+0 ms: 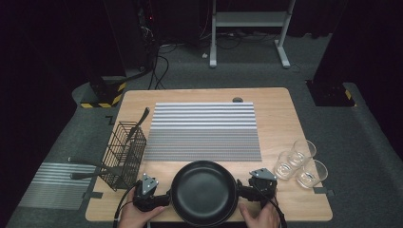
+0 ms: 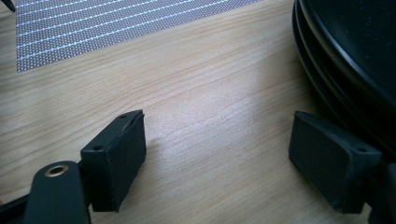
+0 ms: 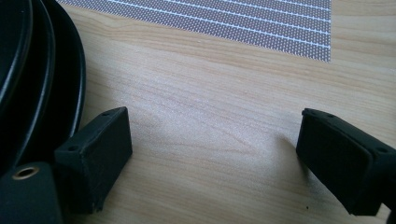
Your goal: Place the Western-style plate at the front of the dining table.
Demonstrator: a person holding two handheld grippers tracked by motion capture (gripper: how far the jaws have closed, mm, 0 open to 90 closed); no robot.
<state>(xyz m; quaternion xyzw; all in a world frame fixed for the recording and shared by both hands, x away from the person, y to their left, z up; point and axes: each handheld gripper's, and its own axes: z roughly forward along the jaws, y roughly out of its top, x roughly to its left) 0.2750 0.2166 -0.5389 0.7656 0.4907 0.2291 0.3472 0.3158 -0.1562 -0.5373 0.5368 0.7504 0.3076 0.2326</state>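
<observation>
Your left tongs [image 1: 164,198] and right tongs [image 1: 242,190] flank the round black frying pan [image 1: 204,192], both gaping wide and empty; its handle seemingly points toward you.

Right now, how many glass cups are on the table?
3. They sit together at the table's right edge, right of the pan: one at the back, one at the front left, one at the front right. None seems hidden.

Left gripper [image 1: 160,198] low and level, jaws wide, empty, right gripper [image 1: 242,190] likewise, both hand-held
</observation>
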